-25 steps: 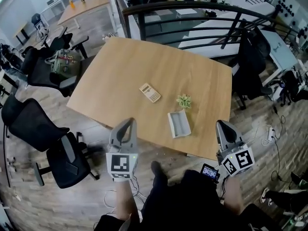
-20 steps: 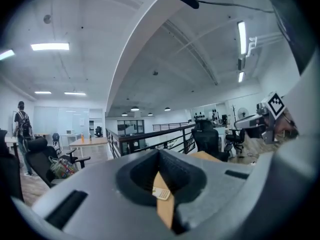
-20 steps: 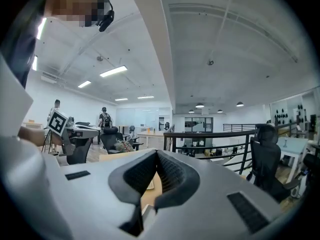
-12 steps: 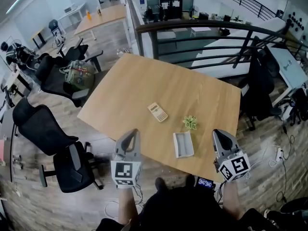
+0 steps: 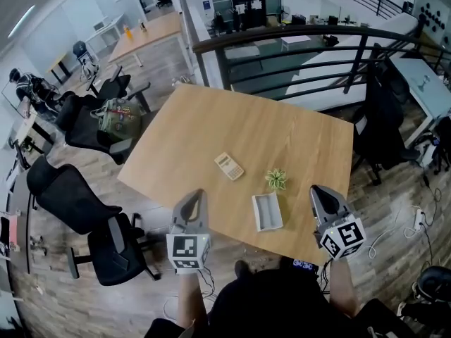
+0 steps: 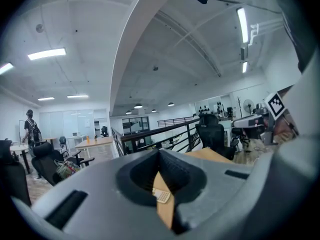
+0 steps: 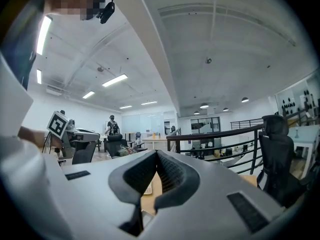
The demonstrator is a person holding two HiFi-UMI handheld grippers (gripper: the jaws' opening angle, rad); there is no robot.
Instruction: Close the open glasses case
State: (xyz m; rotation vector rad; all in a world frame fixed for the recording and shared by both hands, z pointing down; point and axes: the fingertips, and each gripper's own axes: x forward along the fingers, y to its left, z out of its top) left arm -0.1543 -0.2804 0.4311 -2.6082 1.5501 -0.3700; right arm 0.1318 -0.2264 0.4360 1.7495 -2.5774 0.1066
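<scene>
As we look down in the head view, the glasses case (image 5: pixel 267 212) lies open, a pale shallow tray, near the table's (image 5: pixel 211 125) near edge, between left gripper (image 5: pixel 191 200) and right gripper (image 5: pixel 323 194), touching neither.
Left gripper view: jaws together, empty; case hidden.
Right gripper view: jaws together, empty; case indistinct.

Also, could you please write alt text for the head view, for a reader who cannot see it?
An open glasses case lies near the front edge of a wooden table, beside a green plant, a calculator nearby. The left hand-held gripper and right hand-held gripper, both shut and empty, flank it.
</scene>
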